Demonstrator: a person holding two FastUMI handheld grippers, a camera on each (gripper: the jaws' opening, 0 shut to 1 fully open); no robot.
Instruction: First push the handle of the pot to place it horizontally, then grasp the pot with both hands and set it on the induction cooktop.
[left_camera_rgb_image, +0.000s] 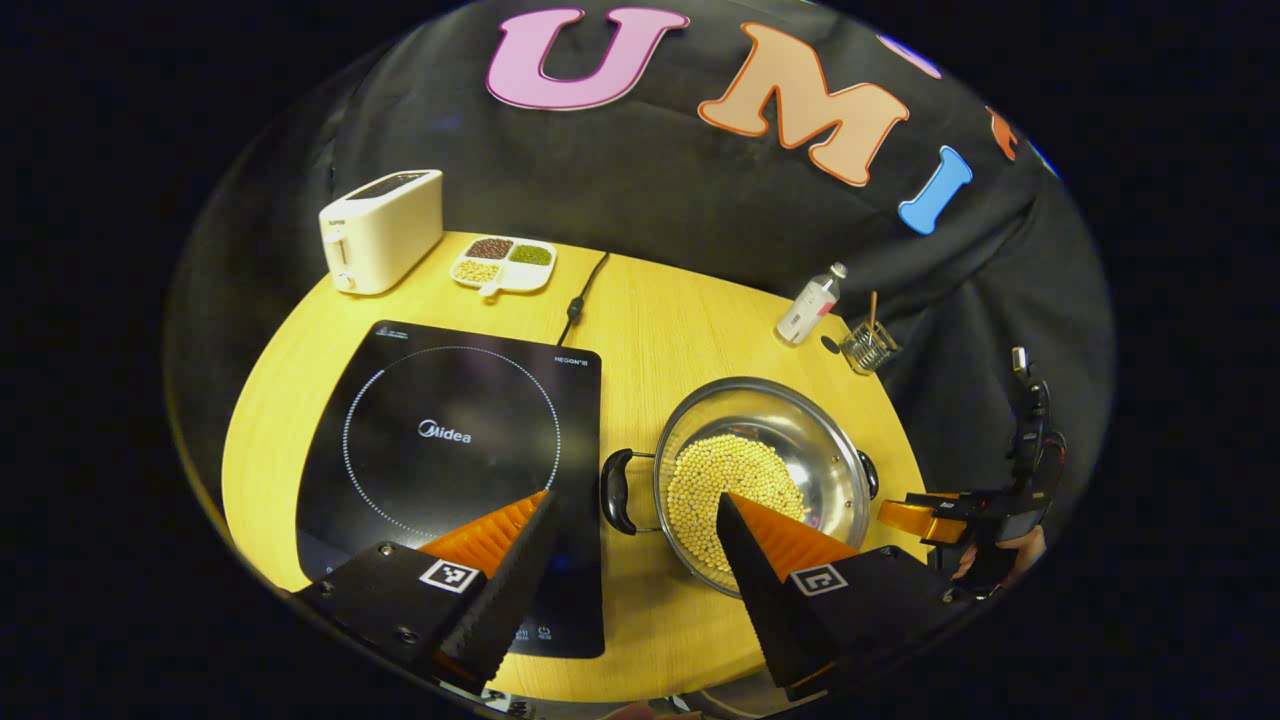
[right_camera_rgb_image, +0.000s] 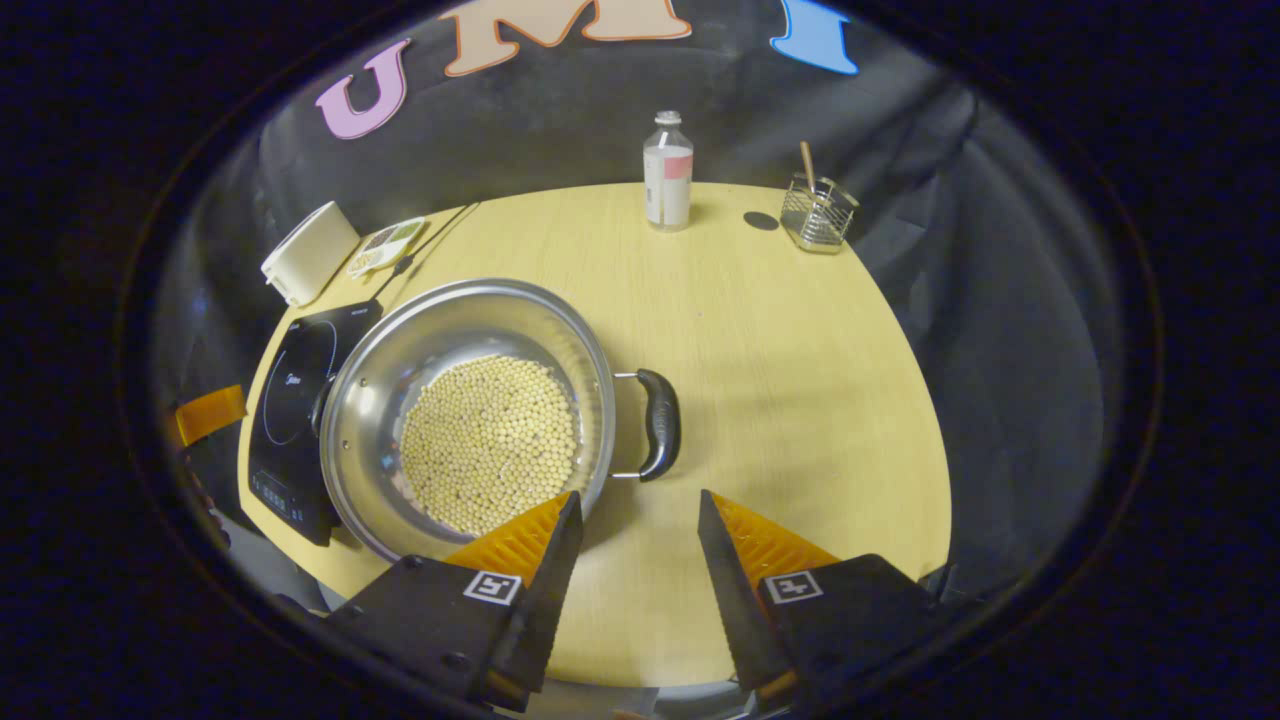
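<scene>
- The left gripper (left_camera_rgb_image: 635, 525) is spread wide and pinches nothing; in the left gripper view it hangs above the near edge of the table, with the near black handle (left_camera_rgb_image: 615, 490) of the pot showing in the gap between its fingers.
- The right gripper (right_camera_rgb_image: 635, 525) is likewise spread and empty in the right gripper view, poised above bare table just near of the pot's right-hand black handle (right_camera_rgb_image: 660, 424).
- In the left gripper view the right gripper (left_camera_rgb_image: 925, 517) shows farther off at the table's right edge, beside the pot; its spread there is hard to judge.
- The round, shiny steel pot (left_camera_rgb_image: 800, 440), holding a layer of pale yellow beans (left_camera_rgb_image: 725, 490), stands on the round yellow wooden table (left_camera_rgb_image: 660, 330), just right of the flat black induction cooktop (left_camera_rgb_image: 450, 470) and not on it.
- Its two handles lie left and right across the table.
- At the far left stand a cream toaster (left_camera_rgb_image: 382, 230) and a white divided dish of beans (left_camera_rgb_image: 503, 263).
- A black cord (left_camera_rgb_image: 583, 295) runs past the dish.
- At the far right stand a clear plastic bottle (right_camera_rgb_image: 668, 185) and a small wire holder with a stick (right_camera_rgb_image: 817, 213).
</scene>
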